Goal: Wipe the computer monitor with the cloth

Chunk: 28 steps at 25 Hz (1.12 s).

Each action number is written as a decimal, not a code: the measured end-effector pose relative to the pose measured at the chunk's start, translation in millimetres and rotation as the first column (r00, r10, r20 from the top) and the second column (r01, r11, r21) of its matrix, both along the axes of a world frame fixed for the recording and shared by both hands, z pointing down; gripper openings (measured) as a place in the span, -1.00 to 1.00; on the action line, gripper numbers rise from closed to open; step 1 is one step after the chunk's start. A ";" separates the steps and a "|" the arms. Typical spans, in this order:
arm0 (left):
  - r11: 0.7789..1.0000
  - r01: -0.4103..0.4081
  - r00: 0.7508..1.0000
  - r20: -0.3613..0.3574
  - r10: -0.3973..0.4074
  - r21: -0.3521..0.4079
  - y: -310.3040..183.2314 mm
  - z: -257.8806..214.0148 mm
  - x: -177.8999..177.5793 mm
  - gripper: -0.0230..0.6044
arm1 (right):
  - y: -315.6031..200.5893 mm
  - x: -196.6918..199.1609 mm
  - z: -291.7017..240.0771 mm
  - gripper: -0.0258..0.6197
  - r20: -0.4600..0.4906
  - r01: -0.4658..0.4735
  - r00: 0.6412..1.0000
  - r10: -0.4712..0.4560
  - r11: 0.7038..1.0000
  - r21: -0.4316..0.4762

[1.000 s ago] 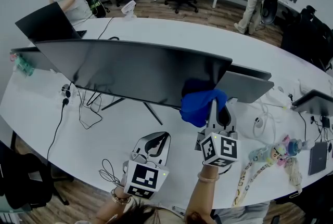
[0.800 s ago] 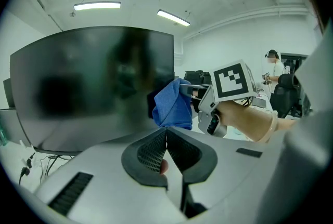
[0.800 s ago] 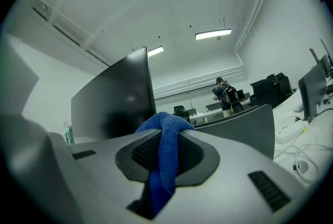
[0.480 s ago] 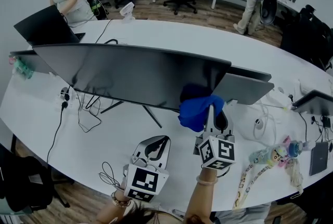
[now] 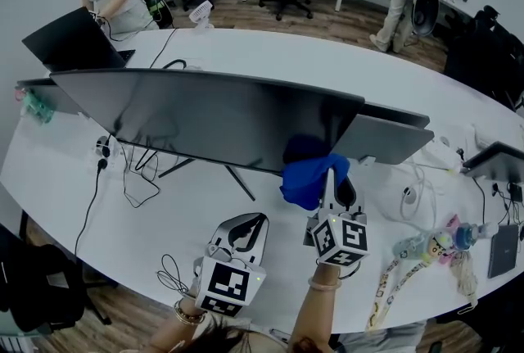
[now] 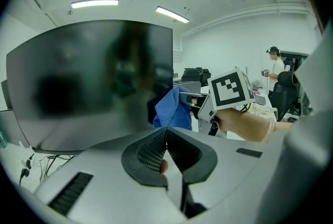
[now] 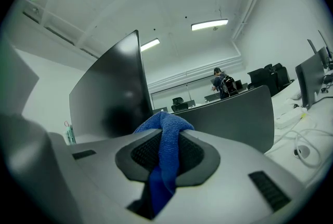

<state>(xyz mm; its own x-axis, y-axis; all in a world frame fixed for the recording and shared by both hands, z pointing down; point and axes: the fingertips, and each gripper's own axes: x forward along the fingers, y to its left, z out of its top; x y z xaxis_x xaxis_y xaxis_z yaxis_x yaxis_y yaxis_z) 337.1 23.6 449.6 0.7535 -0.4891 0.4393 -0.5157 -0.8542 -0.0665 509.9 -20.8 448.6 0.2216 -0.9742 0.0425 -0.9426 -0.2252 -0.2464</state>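
Since 1 s ago the right hand-held gripper and its blue cloth have slid a little to the left and down along the monitor; the rest looks unchanged. The right hand-held gripper's jaws are clamped on the cloth, w/ a fold bunched btw them and a tail hanging down. The cloth sits at the screen's lower right corner, its dark reflection showing in the glass. The left hand-held gripper is held low over the white bench, near the person's side and apart from the monitor, w/ jaws together and nothing btw them. Black cables lie under the monitor's left part.
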 end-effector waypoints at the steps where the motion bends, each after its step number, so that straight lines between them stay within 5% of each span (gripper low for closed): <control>1: 1.000 0.001 1.000 0.002 -0.001 -0.001 -0.3 -0.2 0.3 -0.90 | -0.3 0.4 1.6 -0.72 0.003 0.001 1.000 -0.001 1.000 -0.003; 28: 1.000 0.008 0.999 0.052 -0.007 -0.017 1.4 8.7 3.7 -0.90 | -8.3 11.3 55.0 -0.72 0.075 0.012 0.997 -0.005 0.995 -0.096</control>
